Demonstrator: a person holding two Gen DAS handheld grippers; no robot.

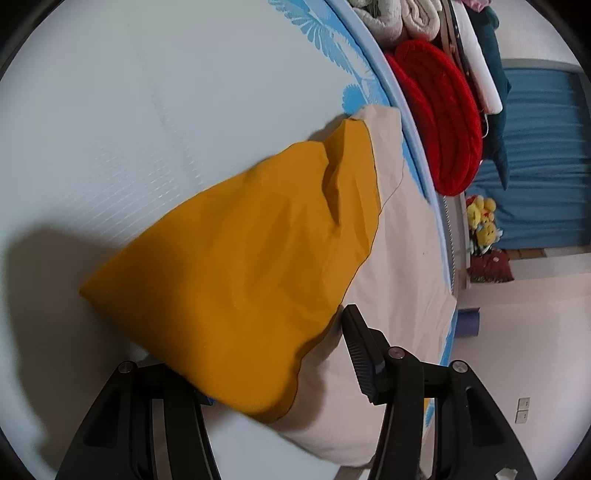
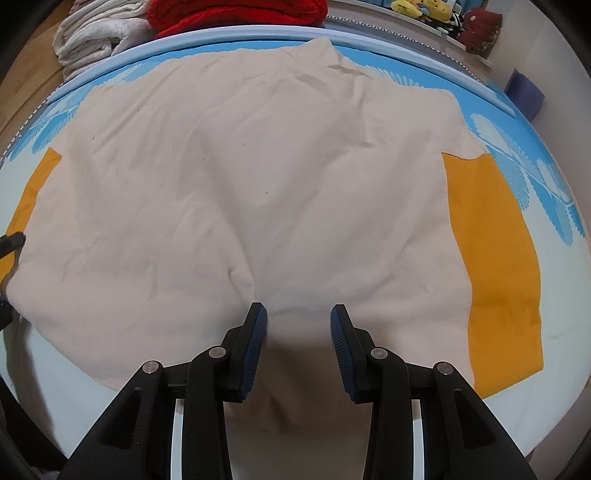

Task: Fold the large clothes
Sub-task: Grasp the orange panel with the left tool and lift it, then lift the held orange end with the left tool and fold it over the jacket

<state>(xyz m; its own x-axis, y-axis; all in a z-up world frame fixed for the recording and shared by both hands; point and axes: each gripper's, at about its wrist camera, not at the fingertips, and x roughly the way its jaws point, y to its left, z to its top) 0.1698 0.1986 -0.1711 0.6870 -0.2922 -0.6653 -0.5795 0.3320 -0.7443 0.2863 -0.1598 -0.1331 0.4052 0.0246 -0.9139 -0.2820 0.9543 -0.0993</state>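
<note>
A large cream garment (image 2: pixel 240 192) with mustard-yellow sleeves lies spread flat on the bed. In the right wrist view one yellow sleeve (image 2: pixel 495 258) lies at the right and the other (image 2: pixel 37 184) at the left edge. My right gripper (image 2: pixel 298 314) is open, its jaws wide apart over the near hem of the cream cloth, holding nothing. In the left wrist view the left yellow sleeve (image 1: pixel 240 266) drapes over my left gripper (image 1: pixel 288 354); its left finger is hidden under the cloth and the right finger (image 1: pixel 360 343) stands clear beside it. The cream body (image 1: pixel 402 258) lies beyond.
The bed has a pale sheet (image 1: pixel 147 110) with a blue leaf-print border (image 2: pixel 535 177). Red knitted items (image 1: pixel 436 122) and folded white blankets (image 2: pixel 96 33) are stacked past the bed edge. Plush toys (image 1: pixel 482 221) sit on a shelf. My left gripper tip shows at the left edge (image 2: pixel 11 240).
</note>
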